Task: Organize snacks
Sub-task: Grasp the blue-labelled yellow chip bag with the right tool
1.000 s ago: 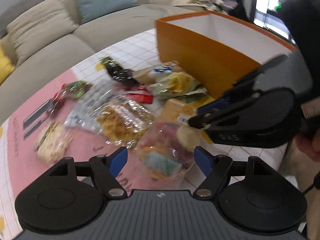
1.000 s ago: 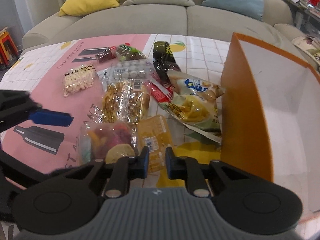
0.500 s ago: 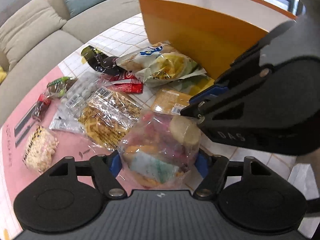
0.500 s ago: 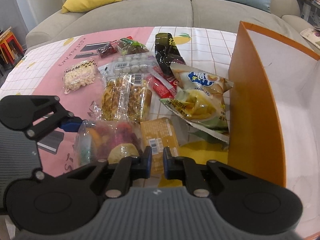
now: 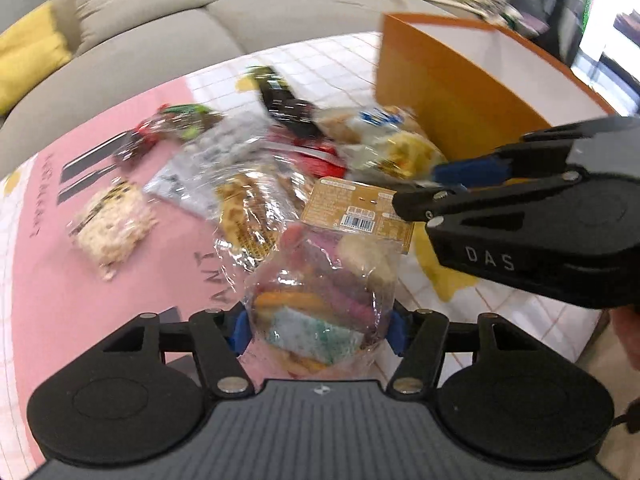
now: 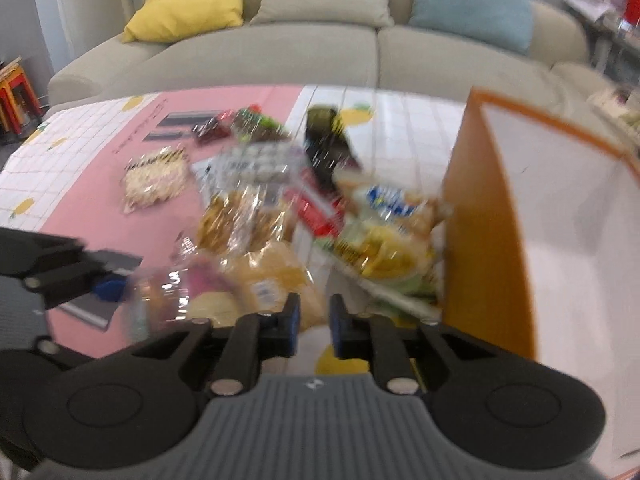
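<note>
A clear bag of colourful snacks (image 5: 320, 300) sits between my left gripper's (image 5: 317, 331) blue pads, which are closing and press on both its sides. In the right wrist view the same bag (image 6: 172, 300) shows blurred at the lower left, beside a left fingertip (image 6: 110, 286). My right gripper (image 6: 315, 319) hovers over the tablecloth with its jaws opening a small gap and nothing between them. It reaches in from the right (image 5: 424, 188) above a tan barcode packet (image 5: 356, 208). The orange box (image 6: 484, 240) stands open to the right.
Several snack packs lie in a heap on the pink and white cloth (image 5: 60, 280): a yellow chip bag (image 6: 384, 248), a red packet (image 5: 316, 160), a black packet (image 5: 280, 96), a clear crisp bag (image 5: 248, 208), a puffed-snack bag (image 5: 112, 220). A sofa (image 6: 320, 52) lies behind.
The left jaws have narrowed onto the clear bag, and the left gripper has rolled. The right jaws, shut before, have parted slightly. The right gripper has stayed in place.
</note>
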`<state>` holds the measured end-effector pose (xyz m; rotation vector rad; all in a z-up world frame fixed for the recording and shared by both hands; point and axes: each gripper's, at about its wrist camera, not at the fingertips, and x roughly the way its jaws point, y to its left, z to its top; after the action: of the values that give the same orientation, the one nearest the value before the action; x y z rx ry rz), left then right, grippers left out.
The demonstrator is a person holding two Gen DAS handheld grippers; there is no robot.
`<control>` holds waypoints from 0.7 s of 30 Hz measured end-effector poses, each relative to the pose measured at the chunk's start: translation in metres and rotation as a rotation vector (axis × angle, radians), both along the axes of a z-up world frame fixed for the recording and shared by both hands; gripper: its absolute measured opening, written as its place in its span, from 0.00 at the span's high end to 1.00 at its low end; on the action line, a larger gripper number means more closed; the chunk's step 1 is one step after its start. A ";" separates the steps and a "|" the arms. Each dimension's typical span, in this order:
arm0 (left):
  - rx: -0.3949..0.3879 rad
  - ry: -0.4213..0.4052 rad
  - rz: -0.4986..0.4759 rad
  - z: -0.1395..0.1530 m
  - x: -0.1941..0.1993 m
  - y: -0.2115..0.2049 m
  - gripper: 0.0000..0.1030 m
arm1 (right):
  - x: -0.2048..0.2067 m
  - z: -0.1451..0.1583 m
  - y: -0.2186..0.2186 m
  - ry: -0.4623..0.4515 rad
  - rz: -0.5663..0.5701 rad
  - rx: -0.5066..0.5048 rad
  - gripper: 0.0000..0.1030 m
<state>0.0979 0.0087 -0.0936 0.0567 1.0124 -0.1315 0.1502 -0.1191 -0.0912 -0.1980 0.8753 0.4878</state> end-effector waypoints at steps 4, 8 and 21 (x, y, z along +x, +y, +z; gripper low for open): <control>-0.015 -0.007 0.072 0.009 -0.001 0.015 0.31 | 0.008 0.004 0.008 -0.080 -0.005 -0.049 0.54; -0.022 -0.039 0.161 0.018 0.000 0.033 0.31 | 0.025 0.000 0.015 -0.108 -0.056 -0.094 0.44; -0.092 -0.045 0.258 0.022 0.005 0.058 0.30 | 0.059 -0.044 0.056 -0.179 -0.042 -0.338 0.23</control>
<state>0.1027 0.0671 -0.0719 -0.1542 0.9590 0.0590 0.2094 -0.0628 -0.1348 -0.5241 0.7806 0.2753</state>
